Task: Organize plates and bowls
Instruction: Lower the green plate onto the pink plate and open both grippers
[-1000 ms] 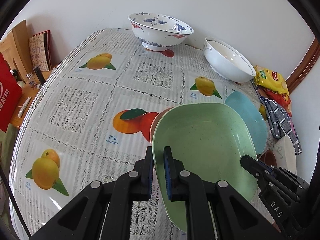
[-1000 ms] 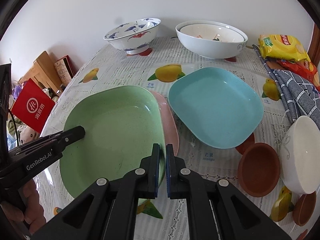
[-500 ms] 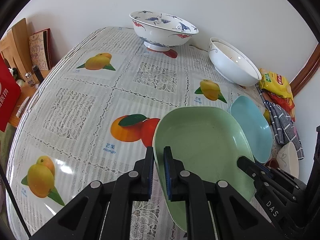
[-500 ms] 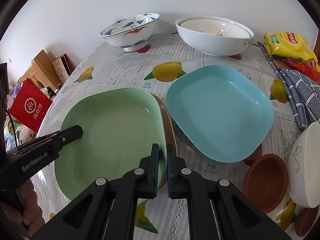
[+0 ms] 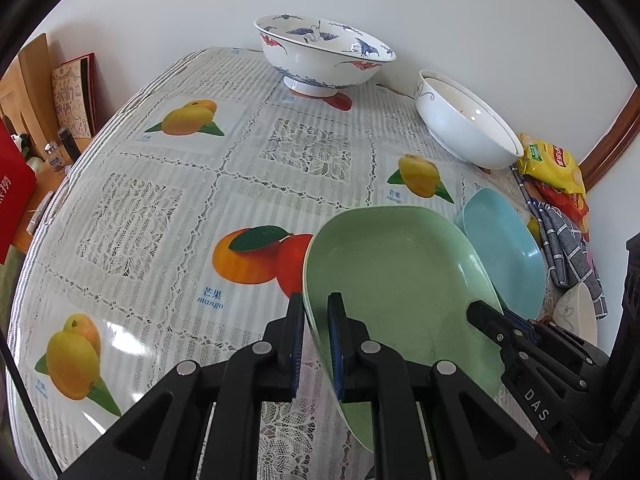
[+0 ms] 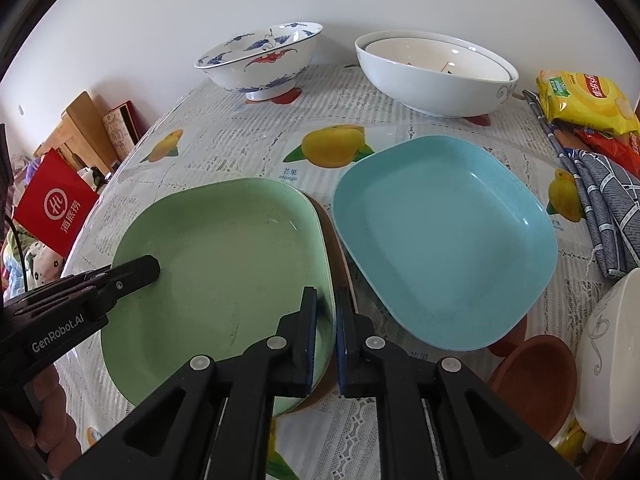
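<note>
A green plate [image 5: 396, 280] [image 6: 224, 256] is held by both grippers. My left gripper [image 5: 316, 340] is shut on its left rim, and my right gripper [image 6: 326, 340] is shut on its right rim, seemingly together with a pink plate's edge [image 6: 342, 256] stacked under it. They hang above the fruit-print tablecloth [image 5: 160, 220]. A light blue plate [image 6: 444, 240] [image 5: 504, 248] lies just to the right of them. At the back stand a blue-and-red patterned bowl [image 5: 324, 56] [image 6: 260, 60] and nested white bowls [image 6: 436, 68] [image 5: 464, 124].
At the right are snack bags [image 6: 584, 100], a grey checked cloth [image 6: 600, 200], brown small bowls [image 6: 532, 380] and a white bowl [image 6: 608, 356]. Beyond the table's left edge are a red bag [image 6: 56, 204] and wooden furniture [image 6: 84, 128].
Both grippers have lifted the green plate off the table and tilted it. The views have pulled back a little from the table.
</note>
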